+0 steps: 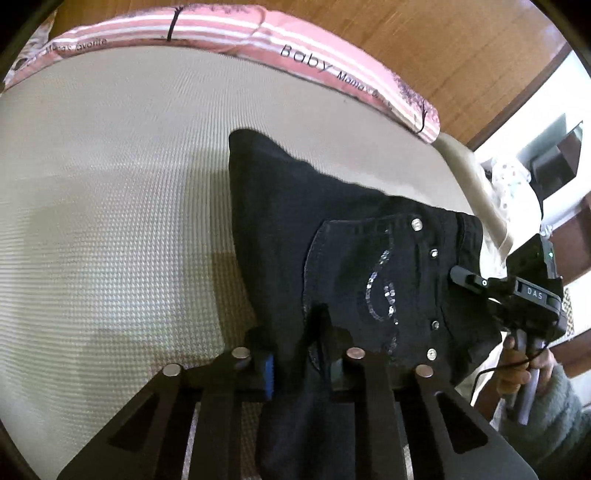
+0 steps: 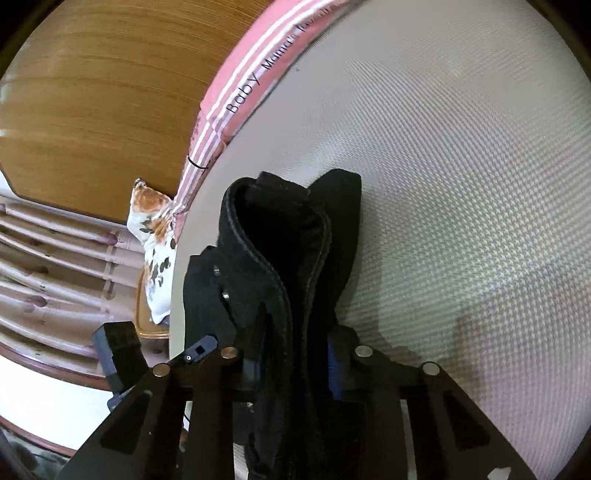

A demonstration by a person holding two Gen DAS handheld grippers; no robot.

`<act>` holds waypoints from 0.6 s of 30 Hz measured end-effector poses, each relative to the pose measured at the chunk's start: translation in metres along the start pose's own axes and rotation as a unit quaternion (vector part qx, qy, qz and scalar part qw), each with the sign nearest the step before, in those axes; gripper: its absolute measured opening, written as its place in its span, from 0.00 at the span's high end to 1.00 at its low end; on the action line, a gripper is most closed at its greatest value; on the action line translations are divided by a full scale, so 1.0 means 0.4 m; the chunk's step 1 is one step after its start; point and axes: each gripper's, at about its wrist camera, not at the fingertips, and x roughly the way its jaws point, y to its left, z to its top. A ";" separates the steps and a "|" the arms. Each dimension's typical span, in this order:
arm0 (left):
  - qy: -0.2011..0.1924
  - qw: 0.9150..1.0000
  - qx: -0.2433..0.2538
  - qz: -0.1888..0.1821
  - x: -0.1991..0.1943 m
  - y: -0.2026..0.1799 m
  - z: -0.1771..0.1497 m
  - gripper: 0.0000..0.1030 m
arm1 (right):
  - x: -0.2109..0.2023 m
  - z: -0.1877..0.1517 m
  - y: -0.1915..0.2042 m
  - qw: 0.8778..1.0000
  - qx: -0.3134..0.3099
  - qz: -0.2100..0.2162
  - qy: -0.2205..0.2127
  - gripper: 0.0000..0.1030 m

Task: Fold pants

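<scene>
Black jeans with a sequined back pocket hang over a cream textured mattress, held up by both grippers. My left gripper is shut on the fabric edge near the pocket. My right gripper is shut on the waistband, whose folded seam rises in front of it. The right gripper also shows in the left wrist view at the jeans' right edge. The left gripper's tip shows at the lower left of the right wrist view.
A pink striped cushion printed "Baby" borders the mattress's far edge, with a wooden headboard behind. A floral pillow and a curtain lie off the mattress side. The person's hand holds the right gripper's handle.
</scene>
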 end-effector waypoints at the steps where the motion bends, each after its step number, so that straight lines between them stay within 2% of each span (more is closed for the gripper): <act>1: -0.004 1.000 -0.006 -0.005 -0.011 0.005 0.001 0.85 | 0.000 0.002 0.012 1.000 -0.002 -0.001 -0.001 0.78; 3: -0.007 1.000 -0.012 -0.006 -0.029 0.017 0.007 0.85 | 0.008 0.010 0.048 1.000 -0.016 -0.008 0.001 0.78; 9: -0.031 0.999 -0.023 0.021 -0.066 0.077 0.037 0.86 | 0.091 0.065 0.129 0.999 -0.038 0.003 0.018 0.78; 18: -0.075 0.994 -0.023 0.078 -0.092 0.199 0.189 0.86 | 0.282 0.207 0.259 0.997 -0.066 0.012 0.040 0.79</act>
